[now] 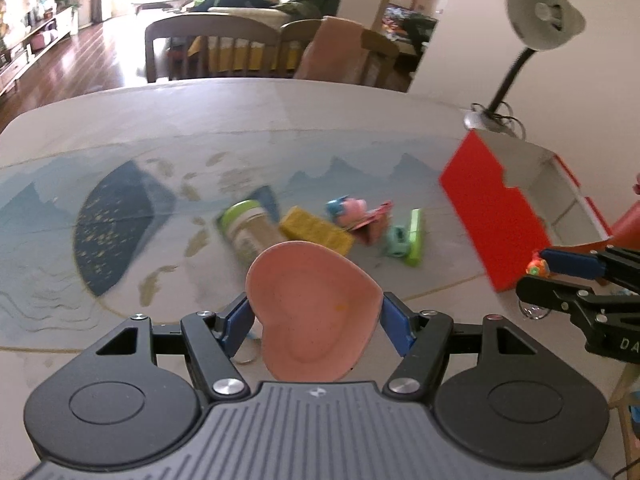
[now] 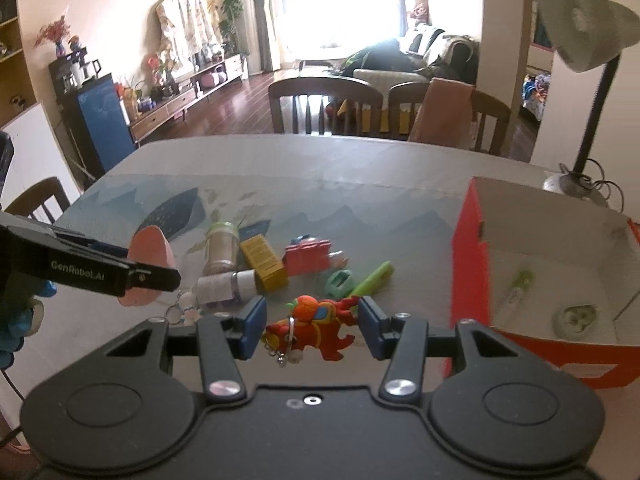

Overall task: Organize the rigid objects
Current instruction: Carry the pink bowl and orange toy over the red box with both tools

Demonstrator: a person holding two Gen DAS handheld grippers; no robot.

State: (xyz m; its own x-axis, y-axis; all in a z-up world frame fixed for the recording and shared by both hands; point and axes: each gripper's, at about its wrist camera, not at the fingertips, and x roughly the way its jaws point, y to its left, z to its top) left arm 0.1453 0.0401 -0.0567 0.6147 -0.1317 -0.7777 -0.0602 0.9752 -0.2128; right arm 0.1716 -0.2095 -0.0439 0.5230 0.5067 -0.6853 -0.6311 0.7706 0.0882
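The worktop is covered by a cloth printed with blue mountains. At its right side stands a red box with a white inside, open on top; a small green stick and a pale round piece lie on its floor. A grey desk lamp stands behind the box.

The left gripper holds a pink heart-shaped dish above the cloth, its blue fingers pressed on the two edges. The right gripper hovers low with its fingers set wide on either side of a red toy keychain, which lies on the worktop; whether they touch it I cannot tell.

Further back lies a loose cluster: a jar with a green lid on its side, a white tube, a yellow carton, a red block toy, a teal clip and a green marker.
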